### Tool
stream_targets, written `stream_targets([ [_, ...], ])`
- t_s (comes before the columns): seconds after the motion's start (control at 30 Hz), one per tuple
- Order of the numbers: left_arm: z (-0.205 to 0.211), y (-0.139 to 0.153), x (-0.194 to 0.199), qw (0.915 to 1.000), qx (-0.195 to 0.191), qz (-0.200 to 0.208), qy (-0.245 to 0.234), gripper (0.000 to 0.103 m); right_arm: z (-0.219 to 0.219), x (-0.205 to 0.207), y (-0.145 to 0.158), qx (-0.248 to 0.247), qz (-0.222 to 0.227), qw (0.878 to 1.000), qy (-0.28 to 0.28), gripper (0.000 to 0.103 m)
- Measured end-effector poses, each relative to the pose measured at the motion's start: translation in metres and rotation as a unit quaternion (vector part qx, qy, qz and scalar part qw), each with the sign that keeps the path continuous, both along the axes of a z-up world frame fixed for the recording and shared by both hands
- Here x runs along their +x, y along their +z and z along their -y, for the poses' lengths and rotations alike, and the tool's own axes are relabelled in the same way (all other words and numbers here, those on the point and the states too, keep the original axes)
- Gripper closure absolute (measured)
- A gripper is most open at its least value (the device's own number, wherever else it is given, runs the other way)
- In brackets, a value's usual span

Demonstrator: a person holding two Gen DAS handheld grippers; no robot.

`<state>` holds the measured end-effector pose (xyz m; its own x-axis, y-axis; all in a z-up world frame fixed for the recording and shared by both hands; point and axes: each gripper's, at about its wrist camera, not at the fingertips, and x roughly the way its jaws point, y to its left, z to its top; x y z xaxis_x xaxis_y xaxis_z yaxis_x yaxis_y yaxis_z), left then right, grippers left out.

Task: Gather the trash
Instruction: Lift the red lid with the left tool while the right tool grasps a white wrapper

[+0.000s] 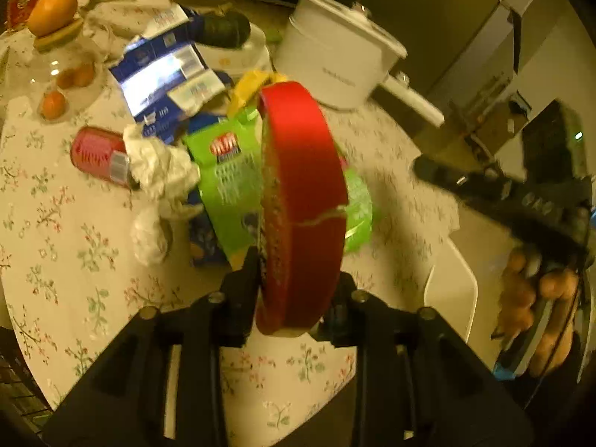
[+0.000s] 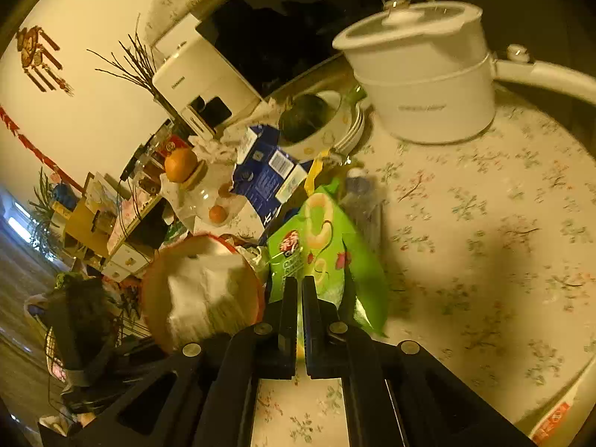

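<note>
My left gripper (image 1: 294, 283) is shut on the rim of a red bowl (image 1: 301, 201), held edge-on above the floral table (image 1: 74, 260). In the right wrist view the same bowl (image 2: 160, 290) shows white crumpled paper (image 2: 205, 290) inside. My right gripper (image 2: 300, 290) is shut on a green snack bag (image 2: 324, 260), which is lifted off the table; the bag also shows behind the bowl (image 1: 227, 182). Trash lies on the table: a red can (image 1: 98, 156), crumpled tissue (image 1: 160, 164), a flattened blue carton (image 1: 167, 74) and a clear bottle (image 2: 363, 201).
A white pot with a handle (image 2: 424, 85) stands at the back of the table. A glass jar with an orange on top (image 1: 52, 11), stacked bowls holding a dark fruit (image 2: 305, 119), and a white appliance (image 2: 201, 85) crowd the far side. A white chair (image 1: 450, 290) is beside the table.
</note>
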<state>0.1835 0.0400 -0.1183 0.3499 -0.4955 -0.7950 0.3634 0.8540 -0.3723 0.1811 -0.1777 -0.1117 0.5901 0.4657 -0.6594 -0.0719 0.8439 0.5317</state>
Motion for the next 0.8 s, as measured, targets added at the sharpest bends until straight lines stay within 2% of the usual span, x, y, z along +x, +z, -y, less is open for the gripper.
stream_targets([
  [0.07, 0.001, -0.005, -0.002, 0.9999, 0.016, -0.006, -0.001, 0.052, 0.002, -0.007, 0.001, -0.004, -0.007, 1.000, 0.004, 0.100],
  [0.2, -0.001, -0.007, -0.007, 0.9994, 0.034, -0.007, 0.006, 0.050, 0.000, -0.016, -0.010, -0.022, -0.029, 0.999, 0.015, 0.096],
  [0.27, -0.004, -0.005, -0.009, 0.9995, 0.029, -0.006, 0.009, 0.049, 0.000, -0.019, -0.018, -0.028, -0.049, 0.998, 0.011, 0.083],
  [0.33, -0.009, -0.003, -0.012, 0.9995, 0.029, -0.005, 0.010, 0.048, 0.001, -0.019, -0.024, -0.021, -0.059, 0.998, 0.005, 0.048],
  [0.4, -0.013, -0.002, -0.013, 0.9995, 0.028, -0.007, 0.013, 0.048, 0.001, -0.021, -0.022, -0.014, -0.058, 0.998, 0.002, 0.037],
  [0.6, -0.038, -0.012, -0.005, 0.9976, 0.009, -0.031, 0.062, 0.048, -0.012, -0.016, -0.022, -0.020, -0.056, 0.998, 0.013, 0.037],
  [0.63, -0.042, -0.016, -0.004, 0.9969, 0.004, -0.037, 0.068, 0.055, -0.014, -0.015, -0.025, -0.026, -0.058, 0.998, 0.012, 0.037],
  [0.67, -0.044, -0.018, -0.004, 0.9966, 0.001, -0.041, 0.072, 0.074, -0.015, -0.013, -0.027, -0.031, -0.061, 0.998, 0.010, 0.037],
  [0.77, -0.048, -0.020, -0.004, 0.9959, 0.004, -0.044, 0.080, 0.088, -0.020, -0.008, -0.036, -0.039, -0.071, 0.997, 0.004, 0.037],
  [0.8, -0.048, -0.017, -0.006, 0.9963, 0.008, -0.035, 0.078, 0.089, -0.021, -0.008, -0.036, -0.040, -0.071, 0.997, 0.001, 0.037],
])
